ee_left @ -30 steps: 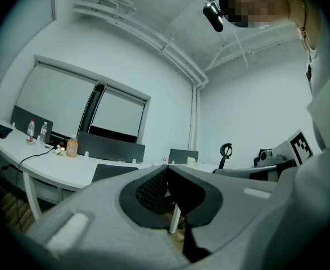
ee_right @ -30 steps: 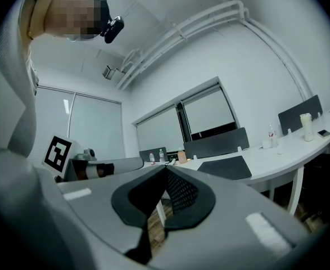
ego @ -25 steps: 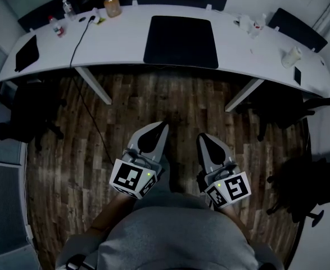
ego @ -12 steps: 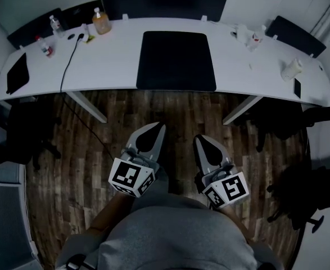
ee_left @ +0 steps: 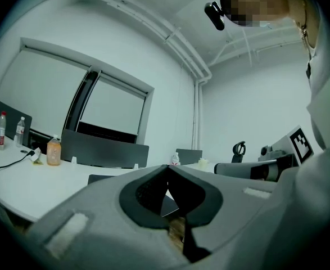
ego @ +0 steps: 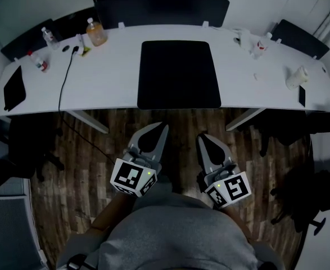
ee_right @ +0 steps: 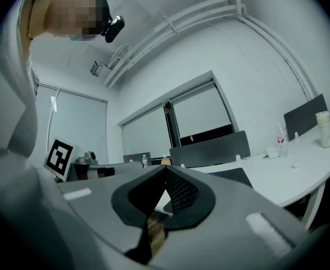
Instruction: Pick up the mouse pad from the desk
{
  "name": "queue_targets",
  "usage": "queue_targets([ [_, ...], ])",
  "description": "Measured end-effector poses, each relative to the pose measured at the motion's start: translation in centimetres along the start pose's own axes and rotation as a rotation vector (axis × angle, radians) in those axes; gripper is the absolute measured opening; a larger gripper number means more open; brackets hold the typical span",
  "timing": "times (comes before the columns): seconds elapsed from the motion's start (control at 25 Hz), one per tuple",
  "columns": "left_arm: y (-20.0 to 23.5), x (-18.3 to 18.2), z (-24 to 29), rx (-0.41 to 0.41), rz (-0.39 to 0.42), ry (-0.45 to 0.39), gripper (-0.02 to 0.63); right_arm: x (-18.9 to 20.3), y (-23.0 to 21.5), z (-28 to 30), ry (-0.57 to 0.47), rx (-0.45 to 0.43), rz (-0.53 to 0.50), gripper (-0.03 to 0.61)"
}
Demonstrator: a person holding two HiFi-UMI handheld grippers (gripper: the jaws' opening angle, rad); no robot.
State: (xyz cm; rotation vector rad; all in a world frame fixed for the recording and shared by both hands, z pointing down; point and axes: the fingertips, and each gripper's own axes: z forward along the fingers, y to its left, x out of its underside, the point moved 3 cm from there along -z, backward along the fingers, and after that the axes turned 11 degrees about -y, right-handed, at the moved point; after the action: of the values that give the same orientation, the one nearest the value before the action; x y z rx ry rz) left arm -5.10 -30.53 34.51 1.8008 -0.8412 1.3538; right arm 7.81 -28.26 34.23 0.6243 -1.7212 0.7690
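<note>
Looking down in the head view, the black mouse pad (ego: 179, 75) lies flat at the middle of the white desk (ego: 108, 77), well apart from the left gripper (ego: 162, 126) and right gripper (ego: 202, 137), which are nearer, over the wood floor (ego: 91, 162). Left gripper view: jaws pressed together, empty. Right gripper view: jaws together, empty.

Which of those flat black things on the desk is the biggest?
The mouse pad in the middle of the desk. The black slab at the left end and the slim one at the right end are far smaller.
</note>
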Motion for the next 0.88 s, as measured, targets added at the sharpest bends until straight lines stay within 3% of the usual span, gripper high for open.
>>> queue_targets([
  [0.6, 7.5, 1.2, 4.9, 0.033, -0.012, 0.039, 0.002, 2.7, -4.4, 7.5, 0.039, 0.050, 0.005, -0.005],
  [0.88, 7.4, 3.2, 6.5, 0.039, -0.020, 0.070, 0.002, 4.0, -6.3, 8.2, 0.089, -0.025, -0.066, -0.004],
])
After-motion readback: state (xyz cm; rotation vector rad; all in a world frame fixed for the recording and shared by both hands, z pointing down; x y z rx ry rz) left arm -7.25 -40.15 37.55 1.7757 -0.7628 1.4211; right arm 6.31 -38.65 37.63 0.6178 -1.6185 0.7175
